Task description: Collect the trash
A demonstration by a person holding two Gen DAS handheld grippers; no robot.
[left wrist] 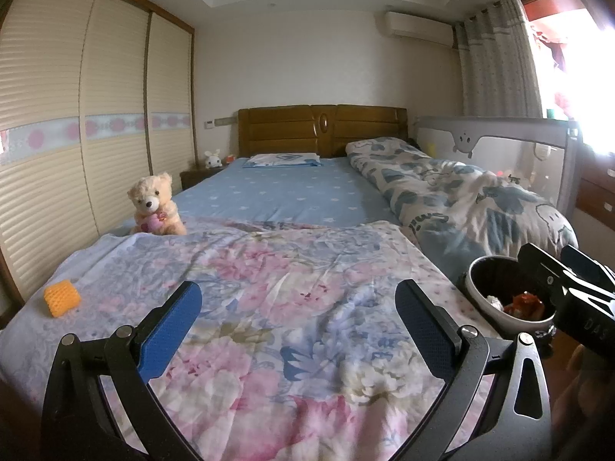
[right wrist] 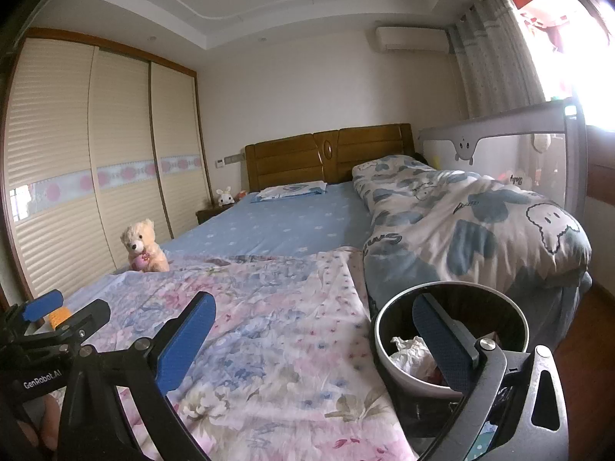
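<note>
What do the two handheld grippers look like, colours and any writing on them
Both are black frames with triangular cut-outs and silver pivot bolts, each carrying two flat blue textured finger pads. The left gripper shows white "GenRobot.AI" lettering in the right wrist view; the right gripper shows pale "DAS" lettering. No cables or sleeves are visible.

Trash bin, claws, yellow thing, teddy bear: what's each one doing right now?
Trash bin: upright, open, holding crumpled paper.
Left claw: open, empty.
Right claw: open, empty.
Yellow foam net: lying on the floral blanket.
Teddy bear: sitting upright.
</note>
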